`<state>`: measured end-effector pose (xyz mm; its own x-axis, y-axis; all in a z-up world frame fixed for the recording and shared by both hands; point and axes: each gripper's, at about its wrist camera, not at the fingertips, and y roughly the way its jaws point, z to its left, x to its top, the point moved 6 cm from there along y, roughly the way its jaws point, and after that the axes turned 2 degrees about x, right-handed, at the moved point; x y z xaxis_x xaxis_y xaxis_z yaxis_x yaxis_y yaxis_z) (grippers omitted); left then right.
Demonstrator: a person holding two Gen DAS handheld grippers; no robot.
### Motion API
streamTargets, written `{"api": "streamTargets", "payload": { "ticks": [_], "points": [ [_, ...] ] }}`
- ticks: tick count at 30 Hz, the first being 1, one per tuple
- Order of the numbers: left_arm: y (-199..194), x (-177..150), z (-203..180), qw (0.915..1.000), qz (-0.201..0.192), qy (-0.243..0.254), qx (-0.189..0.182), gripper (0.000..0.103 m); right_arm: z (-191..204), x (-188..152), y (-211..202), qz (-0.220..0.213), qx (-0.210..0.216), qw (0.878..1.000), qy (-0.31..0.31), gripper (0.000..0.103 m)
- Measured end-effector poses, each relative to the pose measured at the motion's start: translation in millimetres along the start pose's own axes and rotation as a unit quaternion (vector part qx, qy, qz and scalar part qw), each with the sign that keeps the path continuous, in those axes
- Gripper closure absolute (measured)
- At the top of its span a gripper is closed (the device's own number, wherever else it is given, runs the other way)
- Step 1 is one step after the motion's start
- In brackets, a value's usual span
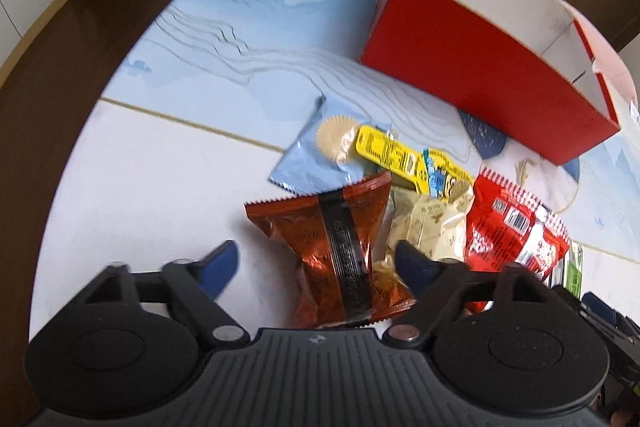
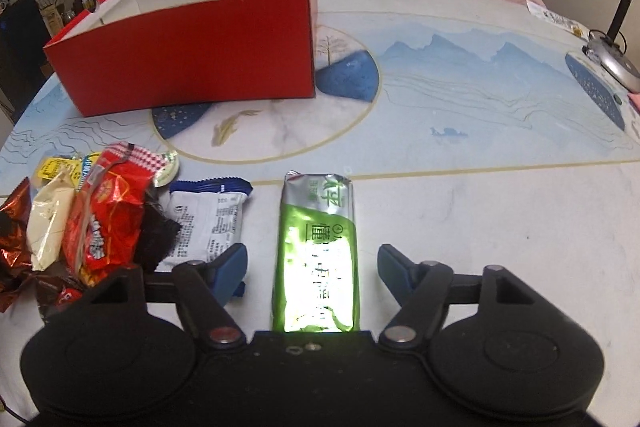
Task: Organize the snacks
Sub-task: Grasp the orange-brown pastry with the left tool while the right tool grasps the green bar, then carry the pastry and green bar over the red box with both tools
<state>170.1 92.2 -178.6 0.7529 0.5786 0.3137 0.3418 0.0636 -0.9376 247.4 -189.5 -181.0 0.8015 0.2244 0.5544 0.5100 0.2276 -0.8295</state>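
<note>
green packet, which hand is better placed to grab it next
Right. The green packet lies alone on the table, lengthwise between the right claw's open fingers, clear of the pile. The left claw straddles the brown packet instead.

The left claw (image 1: 316, 263) points steeply down, its blue fingertips spread apart and pressing on nothing. The right claw (image 2: 312, 267) also tilts downward, fingertips parted without contact.

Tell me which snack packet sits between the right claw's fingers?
The green packet. It lies alone between the open right claw fingers, untouched, while the other snacks sit heaped to its left, like the red packet.
</note>
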Motion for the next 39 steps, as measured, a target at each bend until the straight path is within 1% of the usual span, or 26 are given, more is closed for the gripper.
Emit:
{"api": "streamTargets", "payload": {
  "ticks": [2, 3, 4, 5, 8, 10, 11, 13, 18, 22, 24, 31, 35, 39],
  "points": [
    [3, -1, 0, 1.0000, 0.004, -0.003, 0.000, 0.023, 0, 1, 2, 0.000, -0.003, 1.000, -0.003, 0.037],
    [4, -1, 0, 1.0000, 0.005, -0.002, 0.000, 0.026, 0, 2, 3, 0.002, -0.003, 1.000, -0.003, 0.041],
    [5, -2, -1, 1.0000, 0.008, -0.001, -0.001, 0.032, -1, 2, 4, 0.003, -0.004, 1.000, -0.001, 0.044],
    [7, -2, -2, 0.9999, 0.012, -0.001, -0.003, 0.035, -1, 2, 5, 0.004, -0.003, 1.000, 0.001, 0.045],
    [8, -4, -2, 0.9999, 0.014, 0.001, -0.005, 0.039, 0, 3, 5, 0.003, 0.003, 1.000, 0.004, 0.049],
    [8, -4, -2, 0.9999, 0.014, 0.002, -0.007, 0.050, 1, 2, 6, 0.005, 0.003, 1.000, -0.001, 0.054],
    [8, -4, -2, 0.9998, 0.015, 0.001, -0.009, 0.051, 1, 2, 6, 0.006, 0.001, 1.000, -0.004, 0.054],
    [9, -5, -2, 0.9998, 0.016, 0.001, -0.011, 0.060, 3, 2, 7, 0.005, -0.006, 1.000, -0.014, 0.060],
    [6, -7, 0, 0.9998, 0.013, 0.006, -0.010, 0.064, 2, 0, 5, -0.003, -0.008, 1.000, -0.012, 0.061],
    [4, -10, 5, 0.9999, 0.012, 0.006, -0.010, 0.067, 3, -1, 0, -0.007, -0.004, 1.000, -0.009, 0.061],
    [2, -11, 6, 0.9998, 0.013, 0.008, -0.014, 0.068, 5, 0, -5, -0.013, 0.000, 1.000, -0.010, 0.061],
    [-8, -16, 12, 0.9996, 0.009, 0.012, -0.023, 0.068, 11, 3, -30, -0.031, 0.017, 0.999, -0.011, 0.061],
    [-20, -17, 13, 0.9994, 0.004, 0.019, -0.029, 0.068, 15, 10, -49, -0.044, 0.026, 0.999, -0.016, 0.061],
    [-38, -15, 8, 0.9987, -0.011, 0.036, -0.034, 0.068, 21, 22, -66, -0.054, 0.034, 0.998, -0.023, 0.061]
  ]
}}
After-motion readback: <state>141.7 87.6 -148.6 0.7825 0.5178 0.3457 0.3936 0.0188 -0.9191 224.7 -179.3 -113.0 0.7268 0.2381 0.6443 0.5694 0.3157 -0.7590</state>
